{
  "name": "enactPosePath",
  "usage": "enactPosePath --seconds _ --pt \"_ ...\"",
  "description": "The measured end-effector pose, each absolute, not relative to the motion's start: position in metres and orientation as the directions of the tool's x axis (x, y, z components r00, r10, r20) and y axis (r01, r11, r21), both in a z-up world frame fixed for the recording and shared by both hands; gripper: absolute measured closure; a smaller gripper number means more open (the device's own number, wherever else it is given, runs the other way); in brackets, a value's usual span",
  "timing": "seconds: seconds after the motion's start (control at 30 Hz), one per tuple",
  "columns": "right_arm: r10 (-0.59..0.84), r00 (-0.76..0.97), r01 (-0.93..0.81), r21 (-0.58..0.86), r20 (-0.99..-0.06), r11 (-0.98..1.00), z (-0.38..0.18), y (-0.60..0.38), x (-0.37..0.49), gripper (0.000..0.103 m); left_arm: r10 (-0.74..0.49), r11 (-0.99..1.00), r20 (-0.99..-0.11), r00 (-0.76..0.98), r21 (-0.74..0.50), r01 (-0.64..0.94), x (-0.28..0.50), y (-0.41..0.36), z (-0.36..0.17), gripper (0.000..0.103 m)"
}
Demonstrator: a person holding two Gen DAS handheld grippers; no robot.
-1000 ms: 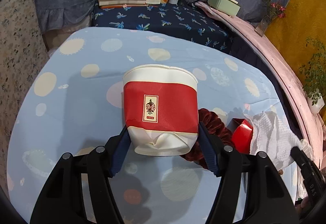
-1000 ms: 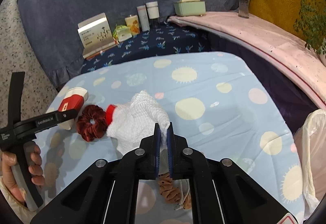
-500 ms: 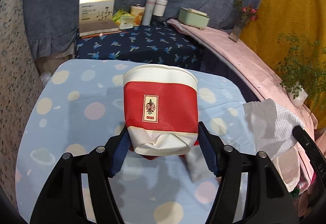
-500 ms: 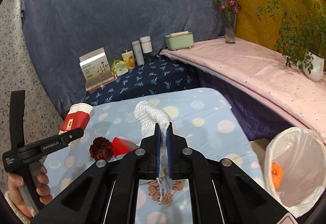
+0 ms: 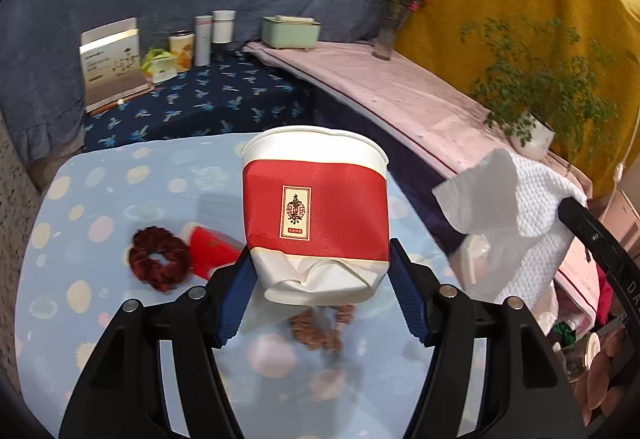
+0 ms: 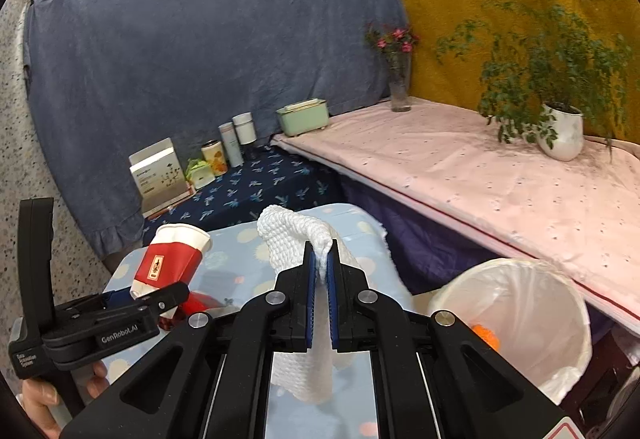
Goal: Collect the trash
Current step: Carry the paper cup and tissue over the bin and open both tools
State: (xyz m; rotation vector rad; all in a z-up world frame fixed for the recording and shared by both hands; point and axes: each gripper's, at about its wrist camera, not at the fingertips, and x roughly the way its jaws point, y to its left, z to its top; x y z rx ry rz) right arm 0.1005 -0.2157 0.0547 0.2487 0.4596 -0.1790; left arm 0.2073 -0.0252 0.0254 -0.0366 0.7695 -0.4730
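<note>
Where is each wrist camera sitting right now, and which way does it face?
Left wrist: behind the left gripper, facing over the blue table at the held paper cup; the right gripper's edge shows.
Right wrist: behind the right gripper, facing the shelves and trash bin, clamping the paper towel; the left gripper and person's hand show.
Shared: cup, towel, table.

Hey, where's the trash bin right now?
The trash bin, lined with a white bag, stands at lower right in the right wrist view, beside the blue table and below the pink-covered ledge, right of the right gripper holding the paper towel.
</note>
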Motion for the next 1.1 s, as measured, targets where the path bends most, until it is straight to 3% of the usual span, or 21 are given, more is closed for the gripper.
enactPosePath --seconds 1.1 --pt "-0.287 0.824 0.439 0.233 -0.488 0.868 0.031 -0.350 0.034 0.097 -0.545 0.742 -0.701 0.459 -0.150 0.653 0.142 -0.201 0.009 0.042"
